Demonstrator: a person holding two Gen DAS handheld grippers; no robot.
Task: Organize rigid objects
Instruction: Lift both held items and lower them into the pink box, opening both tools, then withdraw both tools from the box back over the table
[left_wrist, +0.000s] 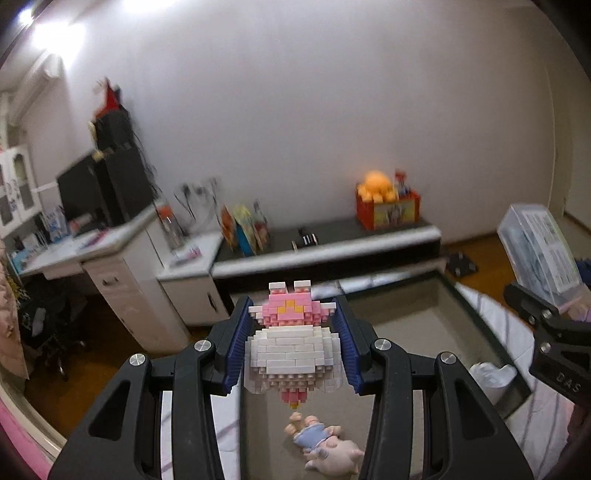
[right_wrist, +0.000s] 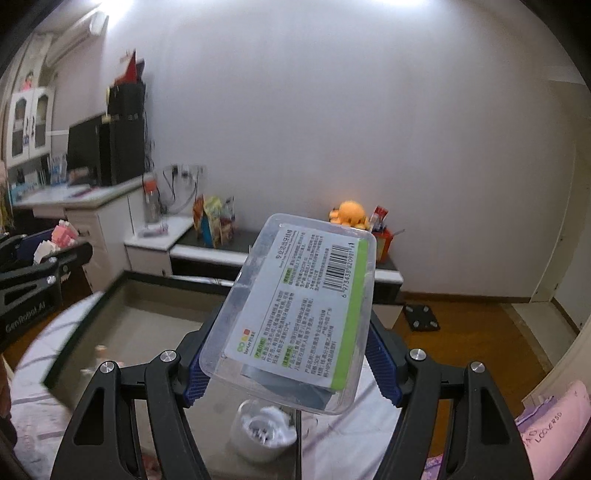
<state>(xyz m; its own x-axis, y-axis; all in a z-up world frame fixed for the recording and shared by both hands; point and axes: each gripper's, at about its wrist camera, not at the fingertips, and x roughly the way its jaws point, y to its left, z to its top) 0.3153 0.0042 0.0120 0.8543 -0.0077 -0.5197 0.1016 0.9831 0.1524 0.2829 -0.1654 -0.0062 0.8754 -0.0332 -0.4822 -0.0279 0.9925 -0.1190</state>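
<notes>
On clear box (right_wrist: 295, 314), barcoded label, "booker" logo

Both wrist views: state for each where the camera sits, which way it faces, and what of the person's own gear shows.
Left wrist: sits behind the left gripper, facing the wall and low cabinet; jaws clamp a brick-built figure; the right gripper shows at right.
Right wrist: sits behind the right gripper, facing the same wall; jaws clamp a clear plastic box; the left gripper shows at left.
Shared: orange plush, glass-topped table.
</notes>
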